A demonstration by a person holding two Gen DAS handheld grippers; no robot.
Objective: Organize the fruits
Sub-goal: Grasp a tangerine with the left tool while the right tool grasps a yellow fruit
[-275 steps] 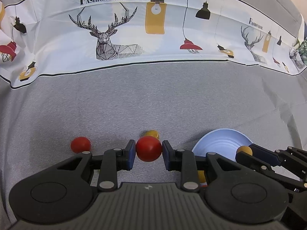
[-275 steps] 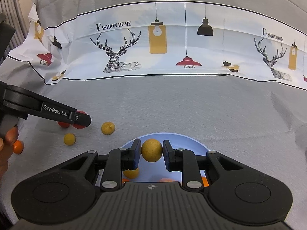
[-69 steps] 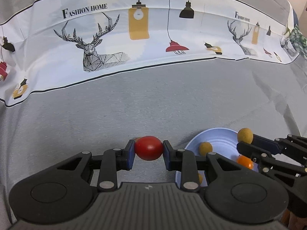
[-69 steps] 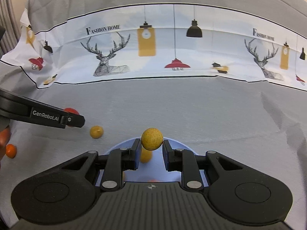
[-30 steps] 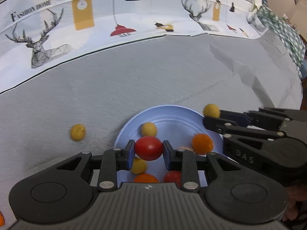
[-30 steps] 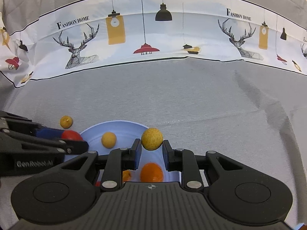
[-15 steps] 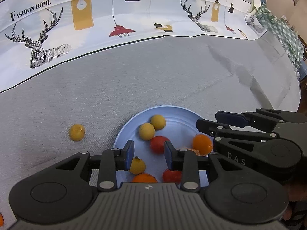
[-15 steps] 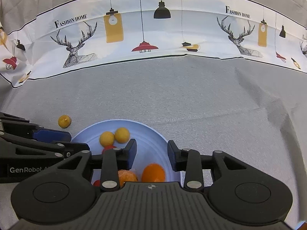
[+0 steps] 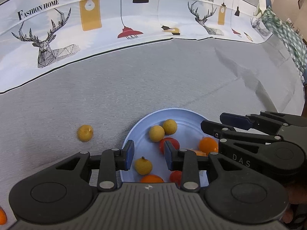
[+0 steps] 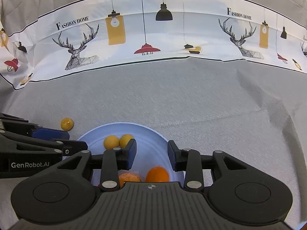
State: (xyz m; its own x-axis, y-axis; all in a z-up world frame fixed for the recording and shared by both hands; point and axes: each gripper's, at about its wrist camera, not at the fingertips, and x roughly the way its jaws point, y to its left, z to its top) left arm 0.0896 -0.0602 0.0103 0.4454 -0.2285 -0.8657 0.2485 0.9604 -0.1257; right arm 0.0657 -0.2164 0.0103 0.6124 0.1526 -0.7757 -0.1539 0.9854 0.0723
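A light blue plate on the grey cloth holds several small yellow, red and orange fruits. My left gripper hovers open over the plate's left side with nothing between its pads; a red fruit lies in the plate just behind its right finger. My right gripper is open above the plate's right half, empty, and shows at the right of the left wrist view. Two yellow fruits lie side by side in the plate. One yellow fruit rests on the cloth left of the plate.
A printed white cloth band with deer and lamps rises behind the grey surface. An orange fruit lies at the lower left edge of the left wrist view. A checked green fabric hangs at the far right.
Both grippers opened over the plate: the left let go of the red fruit and the right of its yellow fruit, and both fruits now lie in the plate. The hands barely moved.
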